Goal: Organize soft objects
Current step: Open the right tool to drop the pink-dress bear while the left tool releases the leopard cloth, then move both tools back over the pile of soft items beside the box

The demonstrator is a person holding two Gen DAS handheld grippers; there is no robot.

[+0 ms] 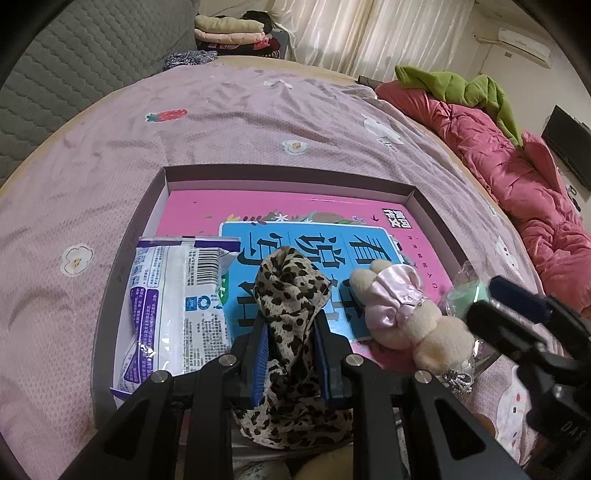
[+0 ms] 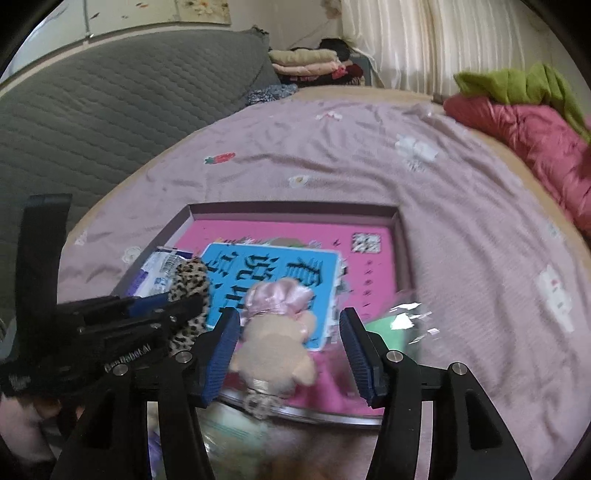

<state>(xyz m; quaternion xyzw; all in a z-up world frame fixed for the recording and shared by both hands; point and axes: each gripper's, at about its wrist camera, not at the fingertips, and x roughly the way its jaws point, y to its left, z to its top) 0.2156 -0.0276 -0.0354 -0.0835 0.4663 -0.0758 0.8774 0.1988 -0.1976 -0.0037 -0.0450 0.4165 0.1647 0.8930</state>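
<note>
My left gripper is shut on a leopard-print cloth and holds it above a shallow box on the bed. It shows at the left in the right wrist view. A beige plush bunny in a pink satin dress lies in the box on a pink and blue book. My right gripper is open, its jaws either side of the bunny without touching it. It shows at the right in the left wrist view.
A white and purple plastic pack lies in the box's left side. A clear wrapper with green inside sits at its right edge. The lilac bedsheet surrounds the box. A red quilt and folded clothes lie beyond.
</note>
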